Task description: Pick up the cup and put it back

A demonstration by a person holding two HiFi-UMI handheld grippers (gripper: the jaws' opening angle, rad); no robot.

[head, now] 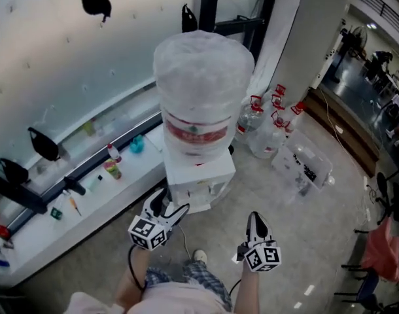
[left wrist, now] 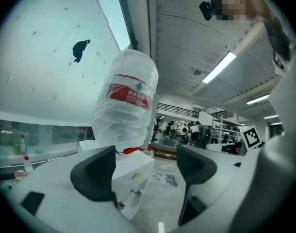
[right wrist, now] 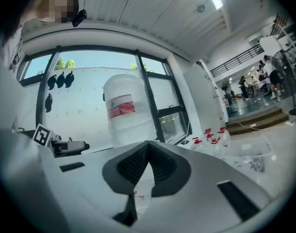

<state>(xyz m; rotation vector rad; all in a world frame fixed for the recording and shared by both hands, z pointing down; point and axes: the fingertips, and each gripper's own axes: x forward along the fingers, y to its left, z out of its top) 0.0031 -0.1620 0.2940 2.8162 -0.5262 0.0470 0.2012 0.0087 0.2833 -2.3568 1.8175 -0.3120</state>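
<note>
Water jug (head: 203,90) was clear with red-and-white label; dispenser (head: 199,175) was white; left gripper (head: 170,208) and right gripper (head: 255,222) bore black-and-white square markers; floor bottles (head: 271,126) had red caps.

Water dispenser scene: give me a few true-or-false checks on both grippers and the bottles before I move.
1. The left gripper is open, with nothing between its jaws. True.
2. The right gripper is wide open. False: its jaws are shut, with nothing between them.
3. A large bottle sits on top of the white dispenser. True.
4. The red-capped bottles stand on the window ledge. False: they stand on the floor beside the dispenser.
</note>
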